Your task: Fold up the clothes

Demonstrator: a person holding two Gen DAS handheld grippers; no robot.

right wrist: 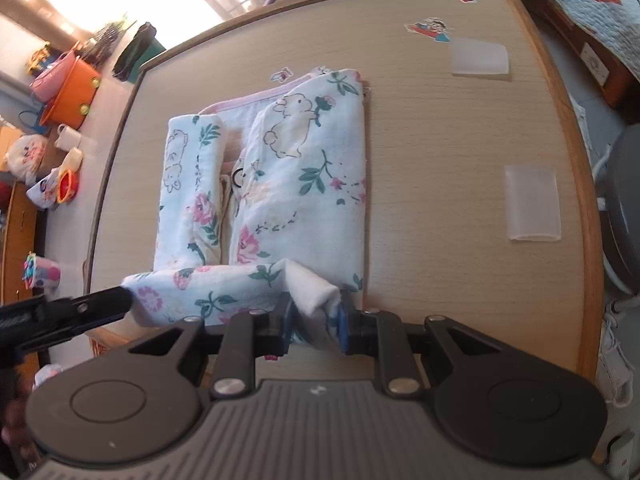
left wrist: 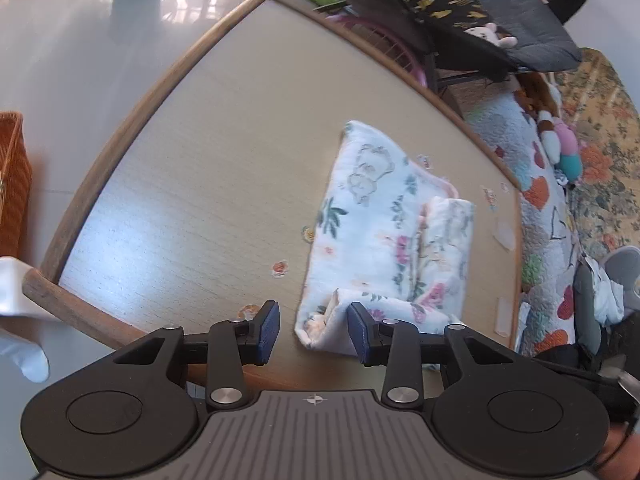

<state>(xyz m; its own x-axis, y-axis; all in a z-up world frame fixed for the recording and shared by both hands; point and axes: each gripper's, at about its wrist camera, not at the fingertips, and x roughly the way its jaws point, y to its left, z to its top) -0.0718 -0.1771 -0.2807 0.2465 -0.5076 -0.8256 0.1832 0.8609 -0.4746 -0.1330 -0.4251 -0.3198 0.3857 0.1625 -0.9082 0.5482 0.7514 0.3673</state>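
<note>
A white garment (left wrist: 384,232) (right wrist: 304,184) printed with flowers and rabbits, edged in pink, lies folded on the pale wooden table (left wrist: 180,200) (right wrist: 440,200). Its near hem is lifted and doubled back toward the far side. My right gripper (right wrist: 314,330) is shut on a bunched corner of that hem near the table's front edge. My left gripper (left wrist: 315,332) stands open; the hem's other corner lies between its blue pads (left wrist: 268,332), brushing the right-hand one. In the right wrist view the left gripper's dark fingers (right wrist: 104,306) reach the hem from the left.
Stickers and two translucent plastic pieces (right wrist: 480,58) (right wrist: 532,204) lie on the table to the garment's right. An orange wicker basket (left wrist: 12,184) stands on the floor beyond the table's edge. Toys (right wrist: 68,96), a patterned quilt (left wrist: 540,200) and a dark cushioned chair (left wrist: 520,32) surround the table.
</note>
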